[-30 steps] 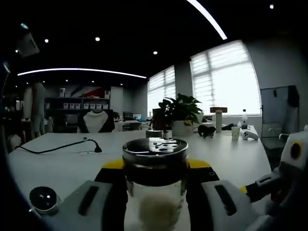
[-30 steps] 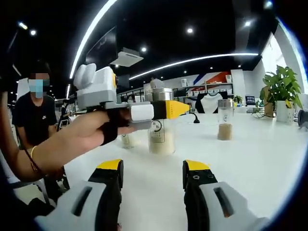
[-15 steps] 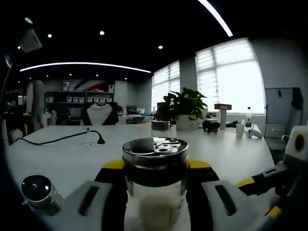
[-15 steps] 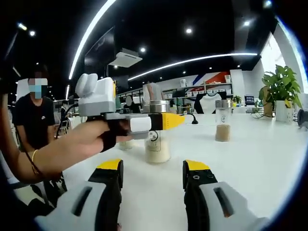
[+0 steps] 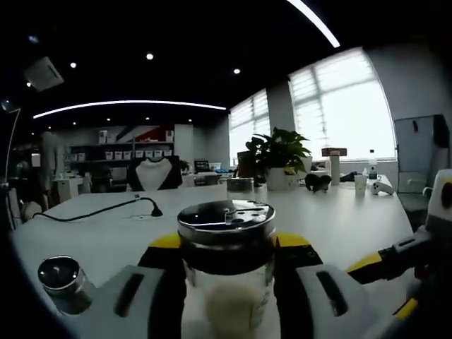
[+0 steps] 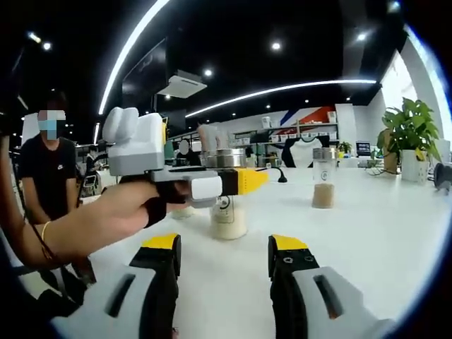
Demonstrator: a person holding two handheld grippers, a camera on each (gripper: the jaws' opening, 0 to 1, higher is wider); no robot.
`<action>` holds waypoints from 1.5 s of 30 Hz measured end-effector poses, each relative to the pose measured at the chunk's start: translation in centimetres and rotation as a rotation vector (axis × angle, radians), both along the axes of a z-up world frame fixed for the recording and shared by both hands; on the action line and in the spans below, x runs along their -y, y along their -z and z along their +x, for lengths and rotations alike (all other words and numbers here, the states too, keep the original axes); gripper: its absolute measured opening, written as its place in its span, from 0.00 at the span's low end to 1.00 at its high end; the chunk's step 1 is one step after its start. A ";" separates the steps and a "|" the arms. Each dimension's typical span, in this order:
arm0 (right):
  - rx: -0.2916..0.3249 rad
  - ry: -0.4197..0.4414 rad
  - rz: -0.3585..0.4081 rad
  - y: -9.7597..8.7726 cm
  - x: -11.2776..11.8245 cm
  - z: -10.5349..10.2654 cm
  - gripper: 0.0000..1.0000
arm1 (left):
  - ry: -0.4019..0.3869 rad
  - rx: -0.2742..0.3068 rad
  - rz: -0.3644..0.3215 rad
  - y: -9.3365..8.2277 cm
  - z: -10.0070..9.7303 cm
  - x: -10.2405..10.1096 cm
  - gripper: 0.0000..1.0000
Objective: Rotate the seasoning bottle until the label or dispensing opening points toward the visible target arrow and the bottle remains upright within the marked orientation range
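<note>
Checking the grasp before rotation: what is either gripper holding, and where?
The left gripper clamps the seasoning bottle just below its metal lid; the right gripper holds nothing.

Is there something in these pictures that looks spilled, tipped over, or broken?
Nothing stands out. The seasoning bottle stands upright, held in the left claw, lid on. The second bottle and the small jar also stand upright on the white table. No spill shows.
</note>
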State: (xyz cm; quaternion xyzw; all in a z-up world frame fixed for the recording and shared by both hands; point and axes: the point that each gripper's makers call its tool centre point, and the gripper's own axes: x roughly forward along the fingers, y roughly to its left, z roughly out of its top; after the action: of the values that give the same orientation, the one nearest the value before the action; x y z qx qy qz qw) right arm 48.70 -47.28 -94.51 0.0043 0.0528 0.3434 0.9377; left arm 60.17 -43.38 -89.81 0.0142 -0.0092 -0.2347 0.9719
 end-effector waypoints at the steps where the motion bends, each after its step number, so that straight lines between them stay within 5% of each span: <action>1: -0.001 0.005 -0.006 0.1 0.1 0.1 0.49 | -0.014 0.016 0.048 0.2 -0.1 -0.2 0.49; 3: -0.003 0.009 -0.001 0.0 0.2 0.1 0.49 | -0.038 0.035 0.084 0.3 -0.3 -0.4 0.53; 7: 0.001 0.017 0.005 -0.2 0.3 0.1 0.49 | -0.023 0.024 0.052 0.4 -0.8 -0.4 0.66; 20: 0.015 0.026 0.005 -0.8 0.1 -0.5 0.49 | -0.067 0.078 0.063 -2.1 -4.7 -3.1 0.63; 36: 0.077 0.041 -0.009 -2.7 -0.2 -1.6 0.49 | -0.094 0.067 0.057 -1.8 -9.9 -5.3 0.63; 45: 0.088 0.061 -0.020 -3.0 0.3 -1.4 0.49 | -0.122 0.033 0.046 -1.1 -11.1 -6.8 0.64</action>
State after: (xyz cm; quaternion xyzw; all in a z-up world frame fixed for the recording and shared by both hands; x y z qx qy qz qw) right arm 47.26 -47.56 -91.51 -0.0186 0.0146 0.3142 0.9491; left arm 49.08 -36.63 -88.70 0.0409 -0.0191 -0.1749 0.9835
